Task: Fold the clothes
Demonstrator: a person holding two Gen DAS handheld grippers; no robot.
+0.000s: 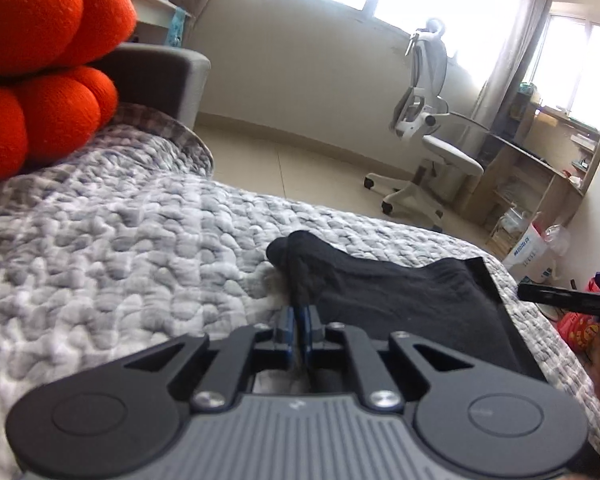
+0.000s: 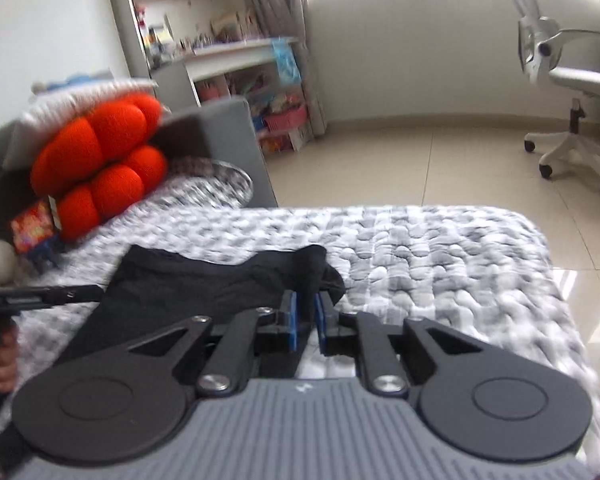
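A black garment (image 1: 400, 292) lies on the grey quilted bed (image 1: 120, 240). My left gripper (image 1: 299, 312) is shut on the garment's left corner, which bunches up above the blue pads. In the right wrist view the same black garment (image 2: 188, 284) stretches to the left, and my right gripper (image 2: 305, 312) is shut on its right corner, with cloth pinched between the blue pads. The right gripper's tip (image 1: 560, 298) shows at the right edge of the left wrist view. The left gripper's body (image 2: 40, 296) and the hand on it show at the left edge of the right wrist view.
An orange knotted cushion (image 2: 100, 160) lies at the head of the bed by a grey headboard (image 2: 220, 132). A white office chair (image 1: 424, 120) stands on the tiled floor beyond the bed. A desk (image 1: 540, 168) and a bookshelf (image 2: 228, 60) line the walls.
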